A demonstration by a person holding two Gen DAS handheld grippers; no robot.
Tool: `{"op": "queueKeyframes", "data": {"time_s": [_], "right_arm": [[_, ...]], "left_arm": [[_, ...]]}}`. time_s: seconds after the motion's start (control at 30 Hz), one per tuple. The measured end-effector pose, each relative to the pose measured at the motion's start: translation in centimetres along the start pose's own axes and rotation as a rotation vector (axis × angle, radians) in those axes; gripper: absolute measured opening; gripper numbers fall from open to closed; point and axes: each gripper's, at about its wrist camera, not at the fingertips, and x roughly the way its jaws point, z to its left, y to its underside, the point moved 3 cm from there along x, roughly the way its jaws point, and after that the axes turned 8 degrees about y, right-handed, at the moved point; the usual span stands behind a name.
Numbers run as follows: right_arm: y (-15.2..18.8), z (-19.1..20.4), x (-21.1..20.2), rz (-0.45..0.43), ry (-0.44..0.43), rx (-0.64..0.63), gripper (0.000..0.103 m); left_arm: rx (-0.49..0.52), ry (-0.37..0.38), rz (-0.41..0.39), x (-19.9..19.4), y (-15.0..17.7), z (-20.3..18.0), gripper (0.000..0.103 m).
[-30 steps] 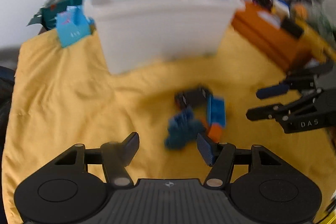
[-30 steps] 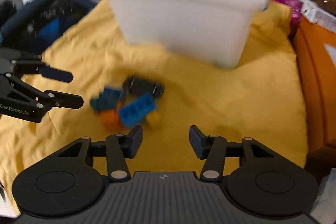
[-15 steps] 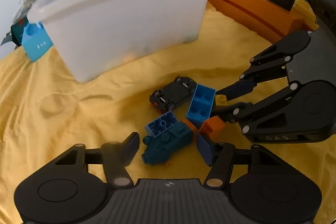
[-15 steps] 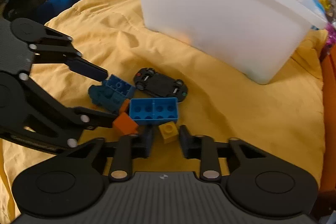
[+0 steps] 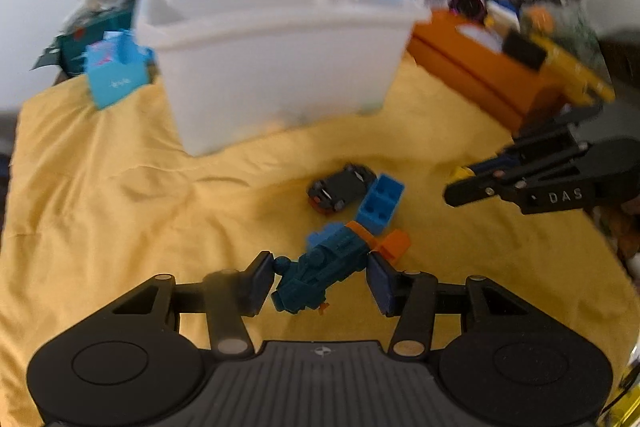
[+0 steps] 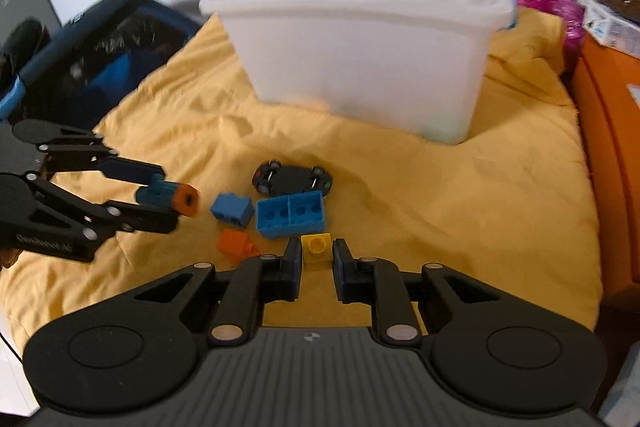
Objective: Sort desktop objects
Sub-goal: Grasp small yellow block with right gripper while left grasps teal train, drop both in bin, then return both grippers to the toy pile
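Left wrist view: the left gripper (image 5: 320,277) is clamped on a dark teal toy with an orange tip (image 5: 320,269), lifted above the yellow cloth (image 5: 120,207). Right wrist view shows the right gripper (image 6: 317,261) closed on a small yellow stud brick (image 6: 316,247). Near them lie a black toy car (image 6: 292,178), a blue two-by-four brick (image 6: 290,215), a small blue brick (image 6: 232,209) and an orange piece (image 6: 236,243). Farther back stands a white plastic tub (image 6: 360,47).
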Motion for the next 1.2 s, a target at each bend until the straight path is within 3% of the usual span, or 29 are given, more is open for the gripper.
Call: {"op": "queueKeyframes", "data": {"time_s": [0.33,0.67,0.8,0.93,1.2], "right_arm": [[-7.1,-1.6,-4.7,-0.139,0.002,0.106,0.019],[-15.0,-3.1,-7.2,-0.206,0.033,0.134,0.019],[-17.0,-3.7,-6.9,-0.192,0.050,0.130,0.019],[-18.7,-4.9,-5.8,-0.118,0.059,0.174,0.019],[-20.9,-6.2,-3.6,-0.027,0.099,0.182,0.019]], "left_arm": [[-0.096,-0.022,-0.093,-3.9,-7.1,1.8,0.054],[-0.096,-0.031,-0.139,-5.4,-15.4,3.2,0.054],[-0.120,-0.027,-0.133,-5.5,-18.1,4.0,0.054],[-0.151,-0.030,-0.096,-4.8,-20.7,5.3,0.054],[-0.163,-0.056,-0.037,-3.3,-23.7,6.6,0.054]]}}
